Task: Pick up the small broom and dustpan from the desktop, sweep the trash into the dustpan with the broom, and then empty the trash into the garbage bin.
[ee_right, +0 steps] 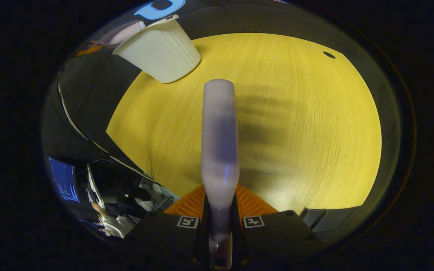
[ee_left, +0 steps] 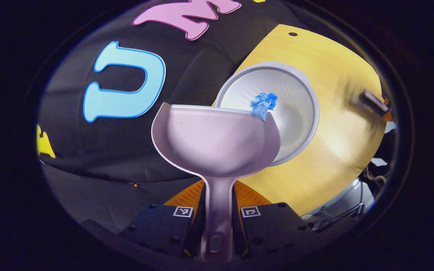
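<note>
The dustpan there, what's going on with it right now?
The left gripper is shut on the handle of the dustpan, held tipped over the open garbage bin. A scrap of blue trash sits at the dustpan's lip, above the bin's mouth, seemingly about to drop in. The right gripper is shut on the small broom, held off above the yellow desktop. So the sweeping looks done and the emptying is underway.
</note>
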